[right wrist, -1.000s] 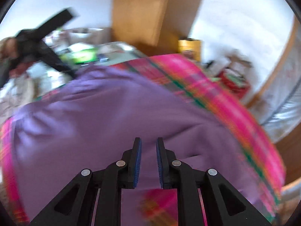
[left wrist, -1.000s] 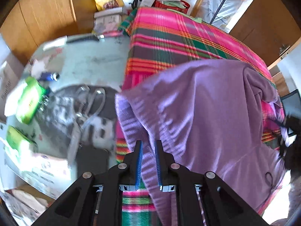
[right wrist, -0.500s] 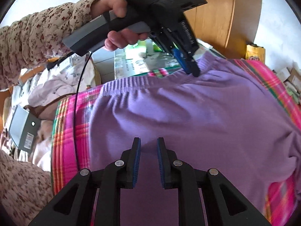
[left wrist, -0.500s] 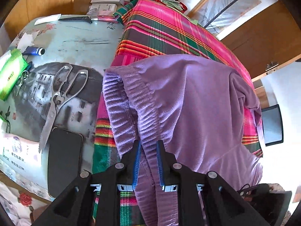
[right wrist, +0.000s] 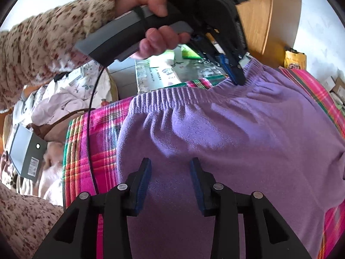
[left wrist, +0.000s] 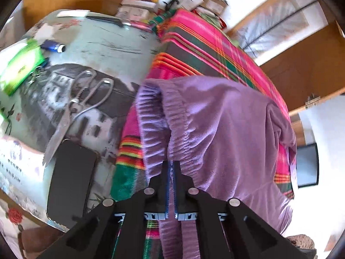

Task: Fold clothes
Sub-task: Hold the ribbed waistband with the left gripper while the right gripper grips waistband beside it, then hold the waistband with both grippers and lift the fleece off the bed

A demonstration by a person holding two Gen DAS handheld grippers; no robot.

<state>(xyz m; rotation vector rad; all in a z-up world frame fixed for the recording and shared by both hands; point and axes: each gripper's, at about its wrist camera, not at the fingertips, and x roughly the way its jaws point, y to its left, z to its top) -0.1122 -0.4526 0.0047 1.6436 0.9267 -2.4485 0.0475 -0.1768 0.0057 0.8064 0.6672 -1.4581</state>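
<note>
The left gripper (left wrist: 170,168), at lower centre of its own view, has just clamped its jaws on the ribbed waistband of the purple garment (left wrist: 226,129). The right gripper (right wrist: 170,168) has just spread wide above the fabric, nothing pinched between.

a plain lilac fleece garment (right wrist: 248,133) with a ribbed waistband lies on a pink, green and orange plaid blanket (left wrist: 207,49), beside a floral-print sleeve (right wrist: 41,41) and black grippers with blue pads (right wrist: 143,179).
</note>
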